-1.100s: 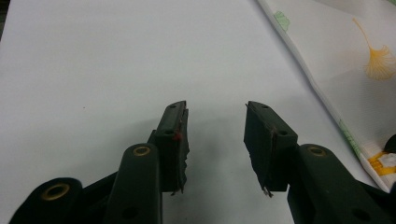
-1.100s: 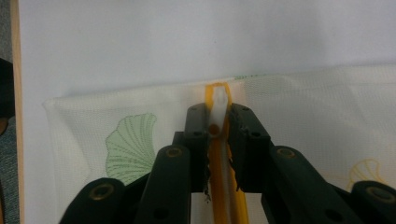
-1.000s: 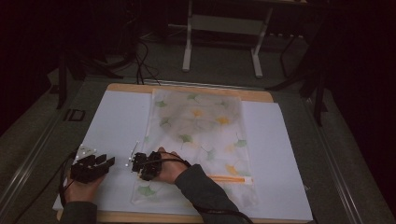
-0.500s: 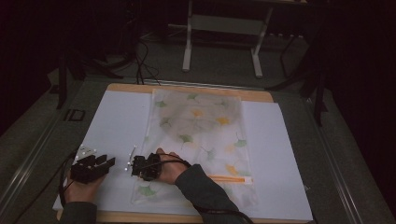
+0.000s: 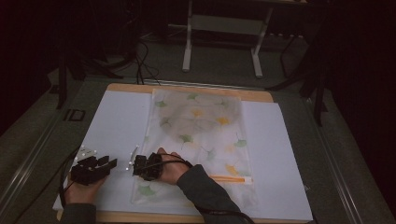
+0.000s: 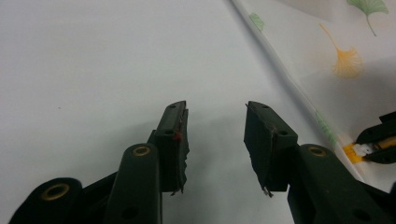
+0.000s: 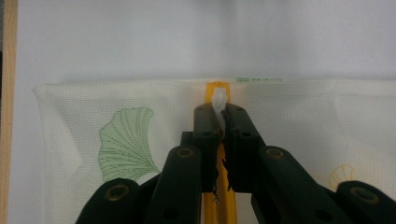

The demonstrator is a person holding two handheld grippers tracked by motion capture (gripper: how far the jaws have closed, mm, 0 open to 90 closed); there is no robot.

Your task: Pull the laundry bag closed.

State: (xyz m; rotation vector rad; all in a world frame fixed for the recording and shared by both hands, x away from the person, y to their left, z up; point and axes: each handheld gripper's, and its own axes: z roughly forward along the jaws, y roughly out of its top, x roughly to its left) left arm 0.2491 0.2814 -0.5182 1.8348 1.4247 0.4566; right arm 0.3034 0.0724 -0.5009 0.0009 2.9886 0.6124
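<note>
pinching the white zipper pull (image 7: 219, 101), the right gripper (image 7: 218, 116) has just been closing its jaws, and they now grip the pull at the end of the orange zipper (image 7: 214, 205), likely to slide it. the mesh bag (image 5: 205, 135) with ginkgo leaves lies flat on the white table (image 5: 107, 121), pull at its near left edge. just left, the left gripper (image 5: 105, 163) hovers with jaws wide apart, holding nothing, perhaps ready to steady the bag.

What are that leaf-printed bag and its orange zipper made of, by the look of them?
The bag looks like fine woven mesh fabric, matte and half see-through: the right gripper view shows a tiny grid texture. The zipper has an orange tape, probably textile, and a white pull that looks like plastic, pinched by the right gripper, whose jaws have just been closing on it.
</note>
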